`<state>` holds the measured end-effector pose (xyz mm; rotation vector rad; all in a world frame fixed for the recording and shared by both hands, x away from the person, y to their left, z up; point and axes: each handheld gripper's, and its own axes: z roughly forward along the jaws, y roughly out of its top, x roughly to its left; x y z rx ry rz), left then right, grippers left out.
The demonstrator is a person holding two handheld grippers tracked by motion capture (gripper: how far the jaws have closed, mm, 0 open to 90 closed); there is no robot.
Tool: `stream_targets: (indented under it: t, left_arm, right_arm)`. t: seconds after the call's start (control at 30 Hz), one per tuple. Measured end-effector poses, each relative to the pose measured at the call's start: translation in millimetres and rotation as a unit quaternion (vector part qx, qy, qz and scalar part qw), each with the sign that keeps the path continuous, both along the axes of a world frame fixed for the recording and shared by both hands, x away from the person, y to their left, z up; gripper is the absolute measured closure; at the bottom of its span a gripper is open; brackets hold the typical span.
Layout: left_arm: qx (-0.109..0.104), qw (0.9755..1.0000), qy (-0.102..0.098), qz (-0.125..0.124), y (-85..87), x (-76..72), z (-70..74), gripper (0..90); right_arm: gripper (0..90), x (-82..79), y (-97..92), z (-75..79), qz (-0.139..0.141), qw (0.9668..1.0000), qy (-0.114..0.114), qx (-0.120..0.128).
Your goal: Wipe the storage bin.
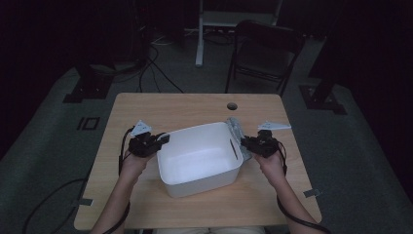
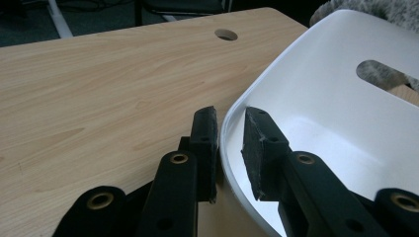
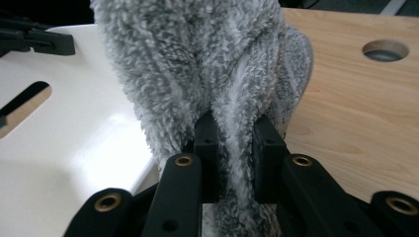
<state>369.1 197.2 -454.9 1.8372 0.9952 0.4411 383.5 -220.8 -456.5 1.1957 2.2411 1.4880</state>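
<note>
A white plastic tub (image 1: pixel 204 181) stands in the middle of the wooden table (image 1: pixel 160 105), its inside bare. My left gripper (image 1: pixel 163 140) sits at the tub's left rim. In the left gripper view its jaws (image 2: pixel 230 148) straddle that rim of the tub (image 2: pixel 321 98), one pad outside and one inside, shut on the wall. A grey fluffy cloth (image 1: pixel 236 127) hangs over the right rim. My right gripper (image 1: pixel 246 144) is shut on that cloth (image 3: pixel 207 59), a fold of it pinched between the pads (image 3: pixel 234 153) beside the tub (image 3: pixel 74 123).
A round cable hole (image 1: pixel 232 106) lies in the table behind the tub. A dark folding chair (image 1: pixel 265 53) stands beyond the far edge, with cables on the floor to the left. Bare tabletop lies in front of the tub and along both sides.
</note>
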Motion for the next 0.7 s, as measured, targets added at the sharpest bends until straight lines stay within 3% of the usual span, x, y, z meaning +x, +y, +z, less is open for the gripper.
stream_targets:
  t: [0.13, 0.33, 0.4, 0.57, 0.7]
  left_arm:
    - [0.0, 1.0, 0.001, 0.001, 0.0, 0.2, 0.1, 75.6]
    - [-0.003, 1.0, 0.001, -0.003, 1.2, 1.1, -0.2, 75.5]
    - [-0.001, 1.0, 0.001, -0.006, 1.6, 1.2, 0.0, 75.5]
    - [0.0, 0.9999, 0.0, -0.011, 2.3, 1.6, 0.0, 75.6]
    - [0.001, 1.0, 0.0, -0.01, 1.8, 1.4, 0.0, 75.6]
  right_arm:
    - [77.7, 3.0, 1.0, -10.1, -0.001, 0.9999, 0.013, 0.004]
    - [77.6, 6.9, 1.4, -16.3, 0.007, 0.9993, 0.035, -0.012]
    - [77.5, 6.8, 1.0, -11.5, 0.009, 0.9992, 0.03, -0.026]
    - [77.3, 9.6, -4.2, 4.9, 0.005, 1.0, 0.006, 0.003]
    - [77.4, 13.6, -0.6, 12.2, 0.007, 1.0, 0.001, -0.001]
